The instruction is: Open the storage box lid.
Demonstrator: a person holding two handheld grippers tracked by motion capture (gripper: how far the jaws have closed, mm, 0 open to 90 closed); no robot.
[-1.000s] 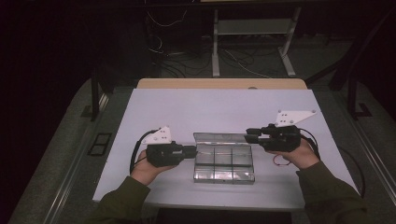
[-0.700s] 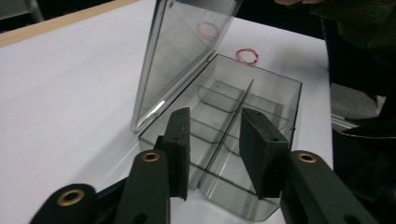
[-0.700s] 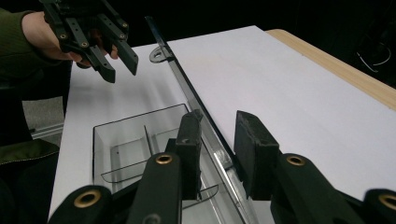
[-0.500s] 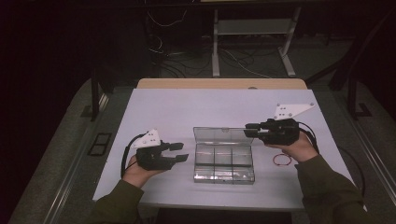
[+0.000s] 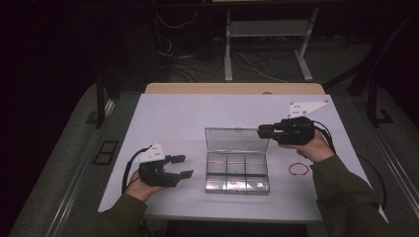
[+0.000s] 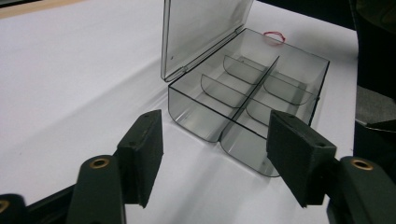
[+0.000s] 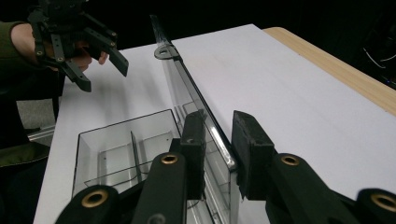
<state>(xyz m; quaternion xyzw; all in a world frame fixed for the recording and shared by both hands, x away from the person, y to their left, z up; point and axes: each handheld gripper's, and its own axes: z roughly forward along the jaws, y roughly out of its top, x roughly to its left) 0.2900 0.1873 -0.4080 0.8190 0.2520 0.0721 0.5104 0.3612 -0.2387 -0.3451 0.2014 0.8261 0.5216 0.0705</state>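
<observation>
Left gripper: held just off the table at the left, its jaws spread apart with nothing between them; they are aimed toward the box, which lies a short way ahead of the tips.

Box: a clear plastic compartment box seen near the middle of the white table, between the two grippers. Its long axis is seen running from the person's side toward the far edge, crossways to the left gripper's reach.

Lid: raised on the box's far side, standing nearly upright, its face turned toward the person.

Right gripper: held at the lid's right end, the jaws set either side of the lid's edge; whether the pads actually press it cannot be told.

Red band: a thin loop lying on the table just below the right hand, apart from the box.

Left gripper view: the curved dividers inside the box are shown, and the compartments appear bare.

Right gripper view: the lid's small tab is shown, with the lid edge running between the pads.
</observation>
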